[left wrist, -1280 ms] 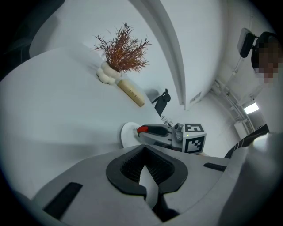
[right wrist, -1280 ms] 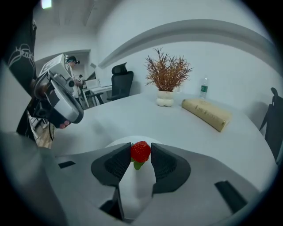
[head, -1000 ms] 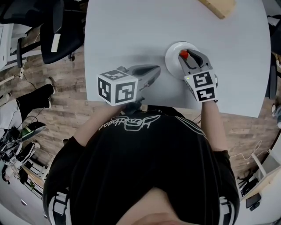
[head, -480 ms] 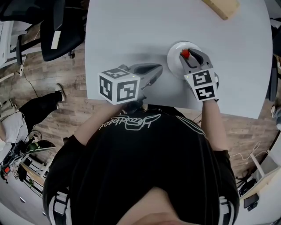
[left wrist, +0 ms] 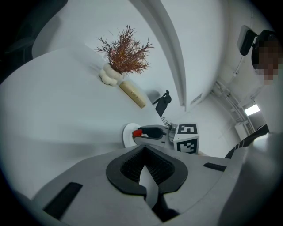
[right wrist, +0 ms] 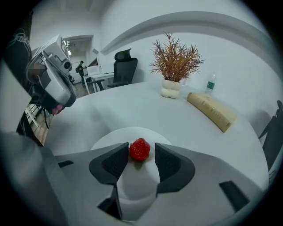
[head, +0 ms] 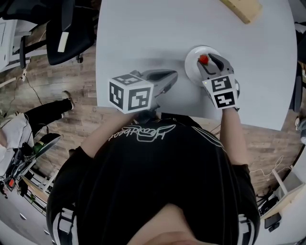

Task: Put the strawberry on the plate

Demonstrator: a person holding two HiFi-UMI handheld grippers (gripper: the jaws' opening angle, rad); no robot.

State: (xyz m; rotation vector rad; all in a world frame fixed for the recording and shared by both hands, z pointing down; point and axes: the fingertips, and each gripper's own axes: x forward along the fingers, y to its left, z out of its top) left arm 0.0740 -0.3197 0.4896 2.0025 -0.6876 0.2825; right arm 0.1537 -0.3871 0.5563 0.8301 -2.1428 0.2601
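Beyond plate [head: 191, 67], tan block [head: 241, 8] partly cut off.

Left gripper [left wrist: 143, 152] looks shut and empty. Right gripper [head: 209, 62] tips down, jaws just opened wider, strawberry [right wrist: 139, 149] loose between them.

Pale tabletop [head: 143, 43] with a dried plant [right wrist: 175, 59] in a white vase [right wrist: 171, 89], a wooden block [right wrist: 211, 111] just beside it.
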